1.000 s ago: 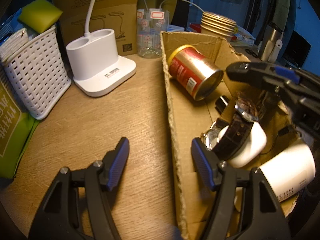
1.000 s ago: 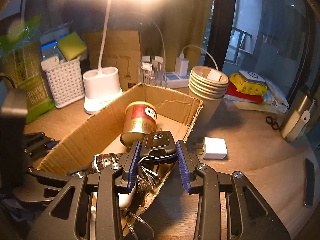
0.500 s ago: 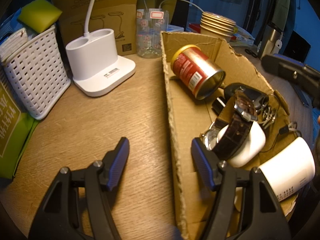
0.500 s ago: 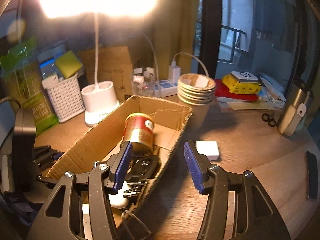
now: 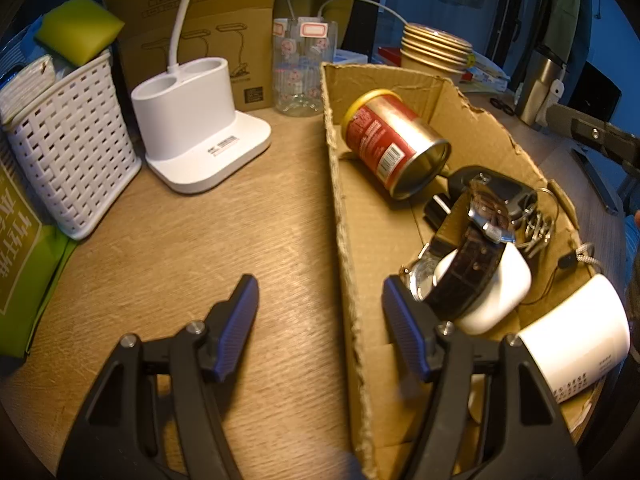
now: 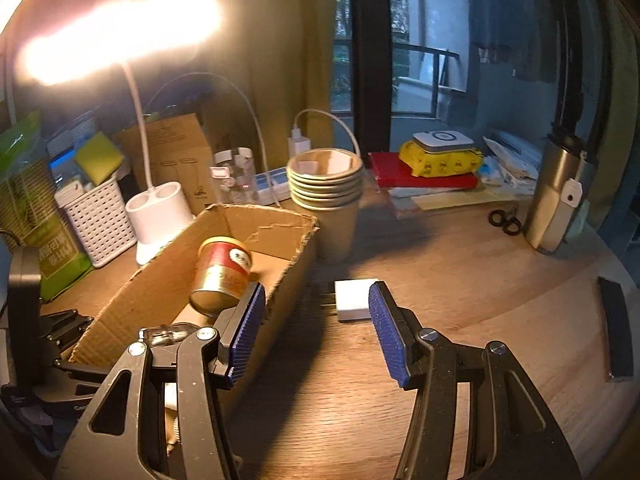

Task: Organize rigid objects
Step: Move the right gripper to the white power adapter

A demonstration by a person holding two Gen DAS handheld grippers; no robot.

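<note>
Cardboard box [image 5: 400,240] holds a red tin [image 5: 394,142], watch [image 5: 476,240] and keys [image 5: 532,220].

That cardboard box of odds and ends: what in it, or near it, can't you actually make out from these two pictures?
- Cardboard box floor under the watch: left wrist view, covered by the piled things.
- Print on the white cylinder: too small, cut by the edge.
- Red can label: right wrist view, blurred.
- Lamp head: washed out by glare.
- Box's near end: hidden by the right hand-held gripper.

Two close wrist views angled down along the fingers, left facing right's side, both sharing the cardboard box [image 5: 404,240] [image 6: 160,276].
</note>
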